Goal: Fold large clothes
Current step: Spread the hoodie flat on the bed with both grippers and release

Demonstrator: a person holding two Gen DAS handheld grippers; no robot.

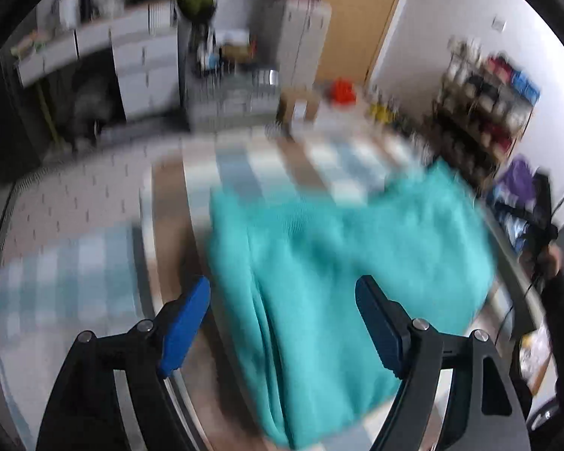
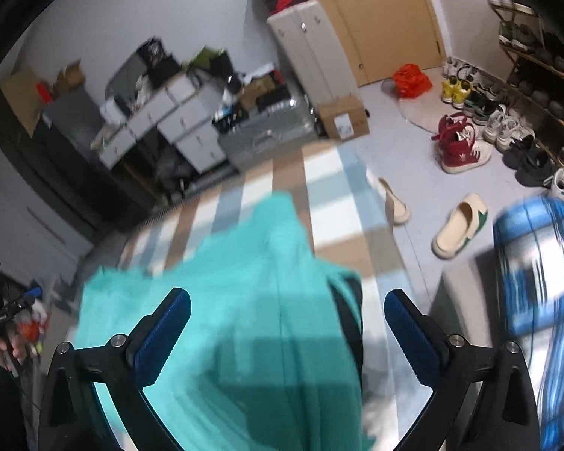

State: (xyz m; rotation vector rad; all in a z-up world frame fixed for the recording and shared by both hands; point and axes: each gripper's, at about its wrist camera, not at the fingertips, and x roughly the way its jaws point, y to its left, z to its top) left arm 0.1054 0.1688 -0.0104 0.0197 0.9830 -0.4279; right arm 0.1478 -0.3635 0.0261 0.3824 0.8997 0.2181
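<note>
A teal garment point(image 1: 338, 270) is seen lying in a folded heap on a checked cloth point(image 1: 282, 165) of blue, white and tan squares, which covers the work surface. Both views are smeared by motion blur. The left gripper point(image 1: 282, 323) is held above the near edge of the garment, its blue-padded jaws set wide apart with nothing between them. The right gripper point(image 2: 287, 329) is likewise spread wide over the garment, nothing clamped. A blue and white plaid garment point(image 2: 537, 300) is noted to the right, off the cloth. Cream slippers point(image 2: 460, 225) and a red shoe point(image 2: 458, 143) lie on the floor beyond.
</note>
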